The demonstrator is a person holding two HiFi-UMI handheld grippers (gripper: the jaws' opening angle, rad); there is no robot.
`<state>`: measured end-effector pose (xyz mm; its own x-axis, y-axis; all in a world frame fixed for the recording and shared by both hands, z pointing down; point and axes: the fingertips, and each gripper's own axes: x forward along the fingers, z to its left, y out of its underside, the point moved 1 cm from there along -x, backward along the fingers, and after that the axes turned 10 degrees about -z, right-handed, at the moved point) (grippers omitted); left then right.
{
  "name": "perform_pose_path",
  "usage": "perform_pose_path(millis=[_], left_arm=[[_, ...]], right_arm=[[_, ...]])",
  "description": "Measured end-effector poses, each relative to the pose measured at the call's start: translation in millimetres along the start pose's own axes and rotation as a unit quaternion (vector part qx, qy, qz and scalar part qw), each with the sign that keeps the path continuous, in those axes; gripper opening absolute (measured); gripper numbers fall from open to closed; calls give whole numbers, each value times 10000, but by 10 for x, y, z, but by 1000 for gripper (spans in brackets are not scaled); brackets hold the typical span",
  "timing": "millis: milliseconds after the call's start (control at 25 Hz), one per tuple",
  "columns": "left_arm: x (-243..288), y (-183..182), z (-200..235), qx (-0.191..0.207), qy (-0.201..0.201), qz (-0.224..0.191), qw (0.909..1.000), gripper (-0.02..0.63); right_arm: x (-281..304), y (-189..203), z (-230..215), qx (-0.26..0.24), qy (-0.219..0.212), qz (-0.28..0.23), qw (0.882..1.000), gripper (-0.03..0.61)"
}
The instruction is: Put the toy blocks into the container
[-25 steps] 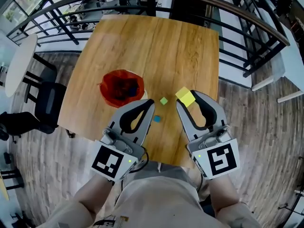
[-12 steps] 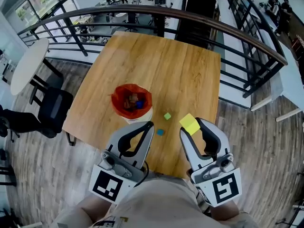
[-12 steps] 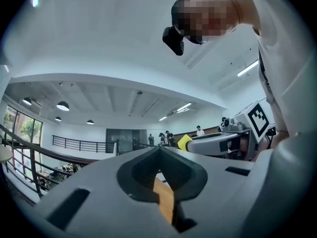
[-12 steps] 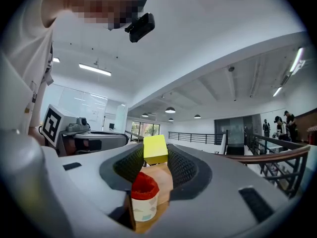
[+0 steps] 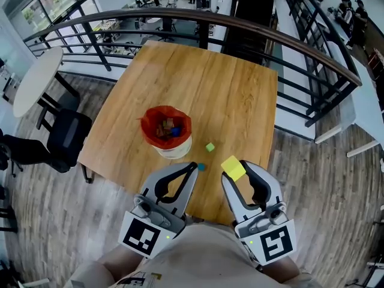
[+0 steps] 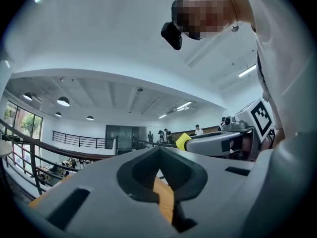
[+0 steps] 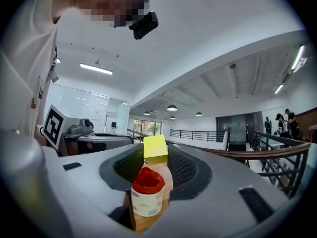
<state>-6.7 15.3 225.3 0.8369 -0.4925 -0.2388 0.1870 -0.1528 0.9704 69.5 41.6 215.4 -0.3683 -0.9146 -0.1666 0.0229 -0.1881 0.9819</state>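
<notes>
While the right gripper (image 5: 235, 170) pinches the yellow block (image 7: 155, 148) between its ribbed pads above the table's (image 5: 228, 77) near edge, we judge this the carry step. Next we centre over the red-lined cup (image 5: 167, 132) by that edge and release. Left gripper (image 5: 193, 167): jaws together, empty. The green cube (image 5: 210, 147) and blue cube (image 5: 201, 167) lie beside the cup, small and hard-edged.

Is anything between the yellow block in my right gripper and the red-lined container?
Nothing visible does. Between the yellow block in the right gripper and the container, only a small green block lies flat on the table; the left gripper sits just beside that path.
</notes>
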Motion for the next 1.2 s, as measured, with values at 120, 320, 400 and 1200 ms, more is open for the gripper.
perform_pose_path(millis=[120, 320, 400, 1200], left_arm=[[-13, -52, 23, 23, -86, -83, 9999, 11], [-69, -124, 140, 100, -322, -60, 9994, 11], [-102, -131, 206, 130, -458, -46, 9989, 11], [-217, -204, 1412, 815, -1675, 1, 9825, 11]], right_arm=[[8, 3, 23, 23, -57, 13, 10000, 155], [118, 13, 66, 70, -222, 12, 9997, 155], [193, 19, 87, 42, -315, 7, 9995, 155], [1469, 46, 303, -319, -1067, 169, 9936, 155]])
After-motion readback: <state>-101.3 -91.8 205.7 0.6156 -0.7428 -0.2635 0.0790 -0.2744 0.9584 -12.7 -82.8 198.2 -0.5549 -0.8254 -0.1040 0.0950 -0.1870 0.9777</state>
